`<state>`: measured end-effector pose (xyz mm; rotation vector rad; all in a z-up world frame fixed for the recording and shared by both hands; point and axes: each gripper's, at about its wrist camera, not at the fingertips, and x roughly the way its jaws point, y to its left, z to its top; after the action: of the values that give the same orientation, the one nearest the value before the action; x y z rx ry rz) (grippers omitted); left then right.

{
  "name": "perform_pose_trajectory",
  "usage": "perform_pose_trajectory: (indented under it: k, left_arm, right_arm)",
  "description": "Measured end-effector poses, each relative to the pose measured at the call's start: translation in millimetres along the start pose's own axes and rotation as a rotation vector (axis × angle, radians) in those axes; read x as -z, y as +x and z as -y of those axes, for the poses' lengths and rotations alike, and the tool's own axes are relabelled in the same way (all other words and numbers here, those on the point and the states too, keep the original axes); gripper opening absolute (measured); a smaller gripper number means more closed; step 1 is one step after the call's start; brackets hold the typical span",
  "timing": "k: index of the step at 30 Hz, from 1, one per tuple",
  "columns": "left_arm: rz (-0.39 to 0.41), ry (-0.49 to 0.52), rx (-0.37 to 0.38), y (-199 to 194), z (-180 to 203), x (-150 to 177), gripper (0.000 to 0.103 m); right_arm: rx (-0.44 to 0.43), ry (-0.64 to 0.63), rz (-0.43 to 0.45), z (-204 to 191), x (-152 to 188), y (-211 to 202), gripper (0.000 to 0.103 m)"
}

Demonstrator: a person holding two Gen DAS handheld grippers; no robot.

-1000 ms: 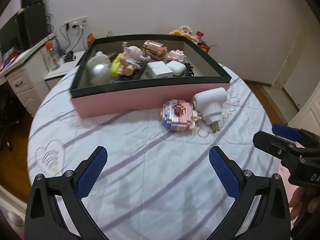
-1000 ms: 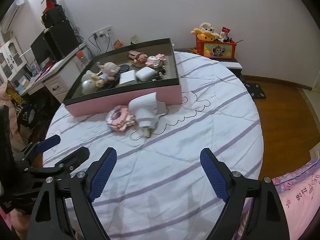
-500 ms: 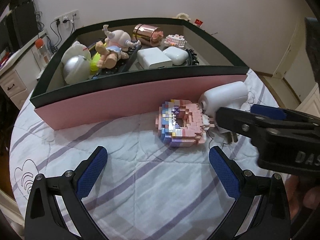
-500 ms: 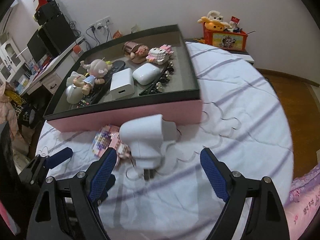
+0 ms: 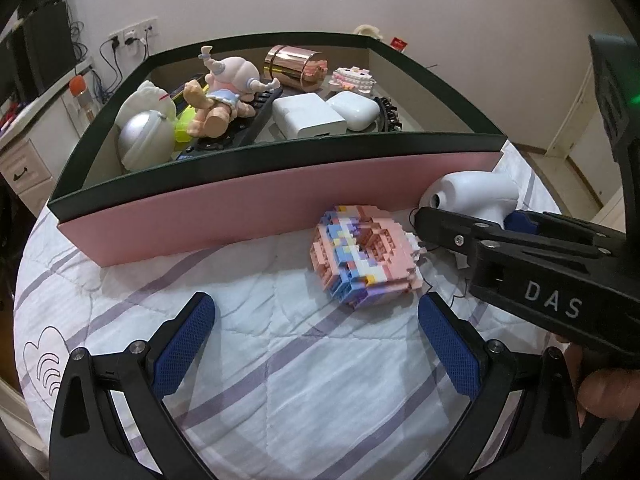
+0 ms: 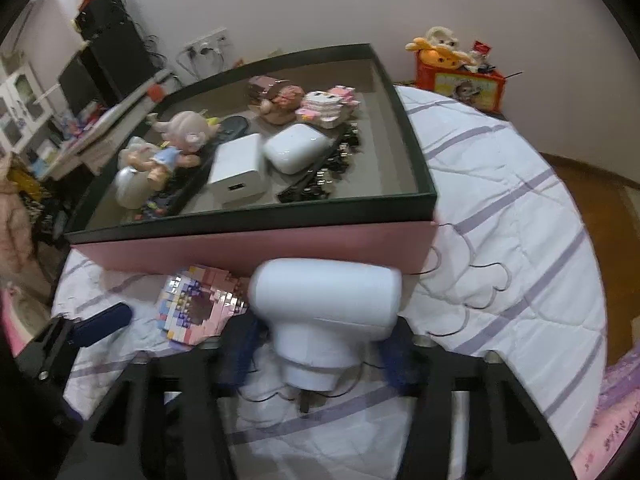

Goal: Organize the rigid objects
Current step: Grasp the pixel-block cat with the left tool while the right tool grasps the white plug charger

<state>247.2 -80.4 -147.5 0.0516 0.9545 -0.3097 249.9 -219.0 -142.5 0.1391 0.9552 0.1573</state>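
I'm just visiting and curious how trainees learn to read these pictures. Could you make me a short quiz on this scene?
1. True or false: the pastel toy-brick doughnut lies inside the pink box with the dark green rim.
2. Which tool has the white T-shaped plug adapter between its closing jaws: A left, B right?
3. Fill in: the left tool's blue pads hold ____.

Key: 1 false, it lies on the striped bedcover outside; 2 B; 3 nothing.

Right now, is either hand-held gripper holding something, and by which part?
The right hand-held gripper is closing around the neck of the white plug-in charger; a firm grip cannot be told. The left hand-held gripper holds nothing.
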Motion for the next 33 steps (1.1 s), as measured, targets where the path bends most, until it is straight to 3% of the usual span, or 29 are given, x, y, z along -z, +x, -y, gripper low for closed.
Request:
perform_pose_trajectory:
  k: [11, 19, 22, 24, 33]
  left_arm:
    - [-0.01, -0.03, 0.043, 13, 14, -14, 0.103]
    - [0.007, -0.061, -0.006, 25, 18, -18, 0.101]
    - [0.022, -0.071, -0.018, 25, 15, -21, 0.088]
    - [0.035, -0.071, -0.039, 23, 13, -20, 0.066]
    - [0.052, -0.095, -0.011, 16, 5, -17, 0.065]
  right_arm:
    - [0.002, 0.05, 0.019, 23, 9, -22, 0.045]
    - [-0.006, 0.074, 0.024, 33, 11, -27, 0.045]
    - [-0.01, 0.083, 0.03, 35, 11, -29, 0.045]
    - [-0.017, 0.092, 0.032, 37, 12, -31, 0.045]
    - [-0.017, 0.111, 0.051, 42, 16, -46, 0.045]
